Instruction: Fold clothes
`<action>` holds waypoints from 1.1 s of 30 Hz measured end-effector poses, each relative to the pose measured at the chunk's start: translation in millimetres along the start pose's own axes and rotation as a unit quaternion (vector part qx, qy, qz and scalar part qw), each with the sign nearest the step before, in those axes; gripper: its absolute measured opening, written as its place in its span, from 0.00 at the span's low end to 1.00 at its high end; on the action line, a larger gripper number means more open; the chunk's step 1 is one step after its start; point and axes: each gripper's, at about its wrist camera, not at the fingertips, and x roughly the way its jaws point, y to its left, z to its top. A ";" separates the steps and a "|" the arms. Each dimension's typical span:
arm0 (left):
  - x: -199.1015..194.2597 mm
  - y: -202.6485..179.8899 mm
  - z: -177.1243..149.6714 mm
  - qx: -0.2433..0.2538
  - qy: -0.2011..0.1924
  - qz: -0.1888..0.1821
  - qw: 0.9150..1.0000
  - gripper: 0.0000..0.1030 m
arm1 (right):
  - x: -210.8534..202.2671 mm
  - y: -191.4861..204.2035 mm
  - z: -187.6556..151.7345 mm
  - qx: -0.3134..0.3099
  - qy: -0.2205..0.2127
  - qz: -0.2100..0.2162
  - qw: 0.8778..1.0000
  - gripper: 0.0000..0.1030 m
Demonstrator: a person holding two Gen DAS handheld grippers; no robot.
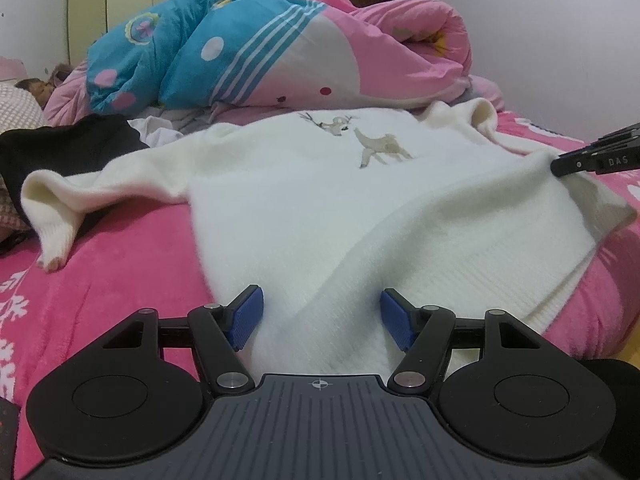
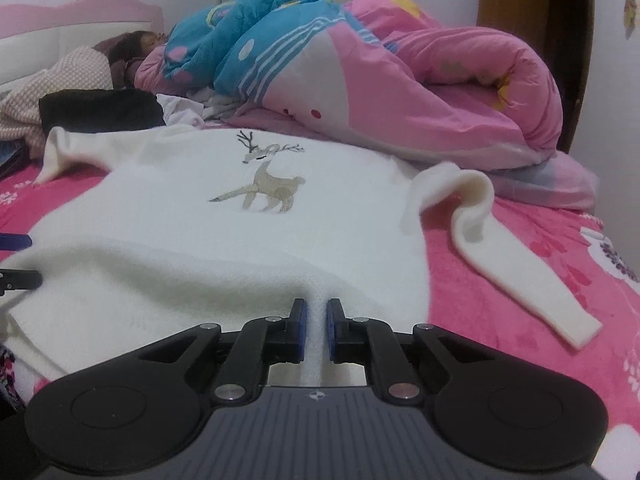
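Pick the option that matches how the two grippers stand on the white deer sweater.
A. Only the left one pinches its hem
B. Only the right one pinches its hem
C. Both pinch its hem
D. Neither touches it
B: the right gripper has hem fabric of the white sweater squeezed between its pads, while the left gripper stands wide open around the fabric.

Left gripper (image 1: pixel 322 318): I see black linkage arms, round black side discs, a ribbed grey housing.
Left pads (image 1: pixel 246 318): blue, ribbed.
Pivots: silver round pins at each joint.
Marking: small white crosshair on my grey housing.
Right gripper (image 2: pixel 316 330): same black build, blue pads; white "DAS" lettering on its finger.
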 end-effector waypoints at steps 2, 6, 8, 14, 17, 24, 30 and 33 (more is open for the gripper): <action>0.5 -1.0 -0.1 0.002 0.000 0.001 1.000 0.64 | 4.2 0.7 -2.8 -0.005 0.008 -0.003 1.000 0.10; 0.3 -1.0 0.1 0.001 0.000 0.003 1.000 0.64 | -2.8 13.2 -3.7 -0.040 -0.008 -0.017 0.999 0.11; 0.4 -0.8 0.2 -0.001 -0.001 0.003 1.000 0.64 | -10.4 14.5 -1.5 -0.043 -0.025 -0.016 0.999 0.11; 0.9 -0.8 0.5 -0.002 -0.002 0.005 1.000 0.64 | -3.0 7.5 -5.2 -0.014 -0.024 -0.008 1.000 0.11; 2.4 -1.6 0.4 0.000 -0.001 0.006 1.000 0.64 | 10.8 7.0 -10.4 -0.014 -0.003 -0.007 1.000 0.13; 2.9 -1.7 0.5 0.000 0.001 0.006 1.000 0.64 | -4.0 -31.1 0.8 0.087 -0.025 0.028 0.995 0.44; 3.4 -1.3 1.4 -0.001 0.002 0.006 1.000 0.64 | 45.2 -98.7 -0.4 0.256 0.067 0.006 0.964 0.41; 3.9 -1.4 1.2 -0.001 0.002 0.006 1.000 0.64 | 59.6 -101.6 -4.1 0.263 0.077 0.031 0.961 0.11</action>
